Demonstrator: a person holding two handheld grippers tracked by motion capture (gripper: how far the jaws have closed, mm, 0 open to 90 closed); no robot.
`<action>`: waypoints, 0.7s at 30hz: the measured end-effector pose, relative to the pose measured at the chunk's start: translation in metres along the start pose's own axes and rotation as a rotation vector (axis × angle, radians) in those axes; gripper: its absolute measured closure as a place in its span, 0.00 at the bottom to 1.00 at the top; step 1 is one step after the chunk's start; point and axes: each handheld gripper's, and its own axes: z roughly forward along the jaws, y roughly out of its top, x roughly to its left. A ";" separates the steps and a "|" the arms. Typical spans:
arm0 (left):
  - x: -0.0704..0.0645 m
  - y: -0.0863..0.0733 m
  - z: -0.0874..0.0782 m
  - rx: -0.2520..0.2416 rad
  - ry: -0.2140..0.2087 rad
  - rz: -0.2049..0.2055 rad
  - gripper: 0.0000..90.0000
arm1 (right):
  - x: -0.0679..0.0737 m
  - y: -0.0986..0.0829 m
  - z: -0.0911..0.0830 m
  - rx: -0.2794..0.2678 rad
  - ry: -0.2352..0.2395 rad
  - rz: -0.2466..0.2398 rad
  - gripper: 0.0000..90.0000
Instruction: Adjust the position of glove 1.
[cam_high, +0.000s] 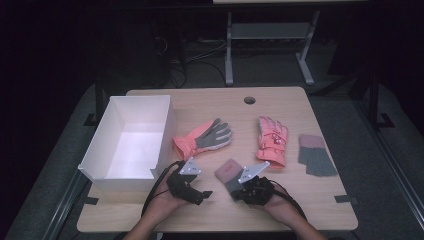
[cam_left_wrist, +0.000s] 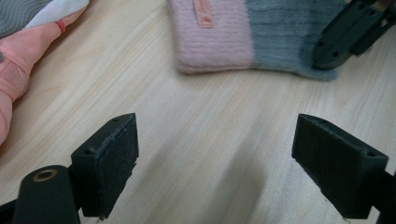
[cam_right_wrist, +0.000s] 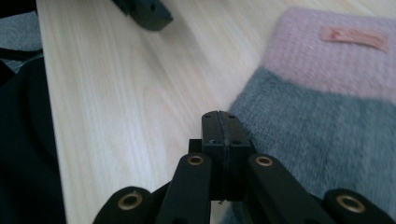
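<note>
Right claw (cam_right_wrist: 223, 135), pressed closed, pinches the knit mitten's (cam_right_wrist: 327, 116) grey edge; left claw (cam_left_wrist: 229, 154) gapes wide nearby.

The right hand-held gripper (cam_high: 235, 191) hides the knit glove's (cam_high: 228, 171) grey end.

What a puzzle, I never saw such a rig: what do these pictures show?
A person holds a two-jaw tool in each hand. One camera looks down from above; one rides on each tool, looking along its jaws. On the wooden table lie a white open box, a coral and grey padded glove, a pink padded glove, a pink and grey knitted glove at right and its near twin. The left claw is open, empty. The right claw is shut at the near twin's grey edge; whether it grips fabric is unclear.
</note>
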 end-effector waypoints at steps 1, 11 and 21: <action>0.000 0.000 0.000 0.002 -0.002 0.000 0.16 | 0.001 -0.003 -0.003 0.002 0.000 0.007 1.00; -0.001 0.000 0.001 0.002 -0.001 -0.002 0.16 | -0.004 -0.032 -0.031 0.013 -0.044 0.036 1.00; -0.001 0.000 0.001 0.005 -0.004 -0.010 0.16 | -0.016 -0.060 -0.058 0.008 -0.092 0.086 1.00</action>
